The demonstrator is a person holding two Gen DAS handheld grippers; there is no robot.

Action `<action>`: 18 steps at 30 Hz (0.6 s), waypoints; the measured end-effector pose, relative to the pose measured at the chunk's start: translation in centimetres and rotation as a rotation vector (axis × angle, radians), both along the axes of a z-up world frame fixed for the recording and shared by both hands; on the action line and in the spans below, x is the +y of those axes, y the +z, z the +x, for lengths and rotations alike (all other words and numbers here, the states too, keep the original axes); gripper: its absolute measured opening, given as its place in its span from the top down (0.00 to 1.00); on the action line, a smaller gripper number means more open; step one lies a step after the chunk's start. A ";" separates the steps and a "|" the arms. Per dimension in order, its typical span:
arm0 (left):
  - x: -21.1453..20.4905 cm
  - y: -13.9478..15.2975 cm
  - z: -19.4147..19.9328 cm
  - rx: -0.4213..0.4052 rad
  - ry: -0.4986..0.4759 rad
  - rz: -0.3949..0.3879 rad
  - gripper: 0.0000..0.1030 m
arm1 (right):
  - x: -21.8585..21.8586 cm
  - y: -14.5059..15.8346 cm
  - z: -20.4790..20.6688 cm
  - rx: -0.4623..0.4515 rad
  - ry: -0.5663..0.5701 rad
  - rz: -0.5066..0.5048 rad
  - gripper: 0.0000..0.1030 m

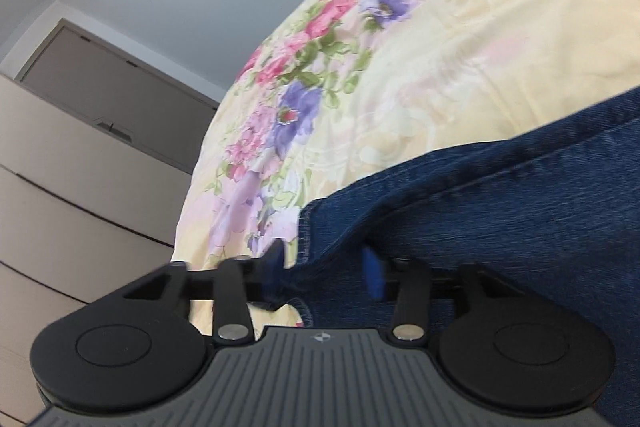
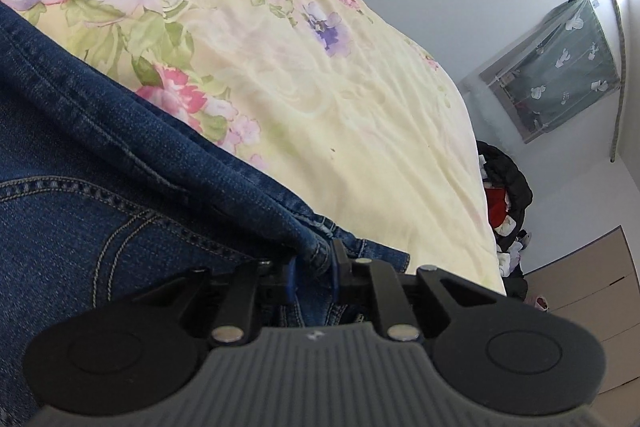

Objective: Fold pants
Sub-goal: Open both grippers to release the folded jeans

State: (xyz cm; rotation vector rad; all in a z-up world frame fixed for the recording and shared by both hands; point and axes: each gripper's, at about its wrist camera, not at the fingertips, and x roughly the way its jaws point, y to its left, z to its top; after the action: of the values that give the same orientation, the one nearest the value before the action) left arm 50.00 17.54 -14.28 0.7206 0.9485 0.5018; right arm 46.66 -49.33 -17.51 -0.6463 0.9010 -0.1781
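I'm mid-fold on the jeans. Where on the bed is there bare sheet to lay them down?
Bare floral sheet lies beyond the jeans in the right wrist view, out to the bed's far edge. The left wrist view shows more beyond the hem. It is crowded near the camera, where denim fills the space at the right gripper and left gripper.

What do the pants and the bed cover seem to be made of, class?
Pants: likely denim, dark blue, matte, judging by the twill-like weave and pale topstitched seams.
Bed cover: probably thin woven cotton or a blend, pale yellow with printed flowers, softly creased; the exact fibre cannot be told.
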 end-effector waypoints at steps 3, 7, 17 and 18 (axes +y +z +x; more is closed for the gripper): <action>1.7 1.7 -0.6 -0.061 0.049 -0.039 0.27 | 0.1 0.6 -0.5 -0.020 -0.003 -0.012 0.86; 5.0 5.3 -2.0 -0.153 0.160 -0.152 0.27 | -0.1 2.5 -1.3 -0.141 -0.076 -0.049 0.20; 11.4 8.6 -8.2 -0.300 0.173 -0.626 0.29 | 3.1 5.7 -4.8 -0.120 -0.060 0.061 0.22; 11.5 8.3 -8.0 -0.305 0.165 -0.642 0.29 | 3.7 5.5 -5.1 -0.108 -0.048 0.058 0.22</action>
State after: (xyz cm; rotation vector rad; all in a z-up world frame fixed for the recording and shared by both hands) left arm 41.99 29.08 -5.94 -0.0153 0.8162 0.4017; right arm 41.51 -45.67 -12.05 -0.5566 0.8153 -0.2274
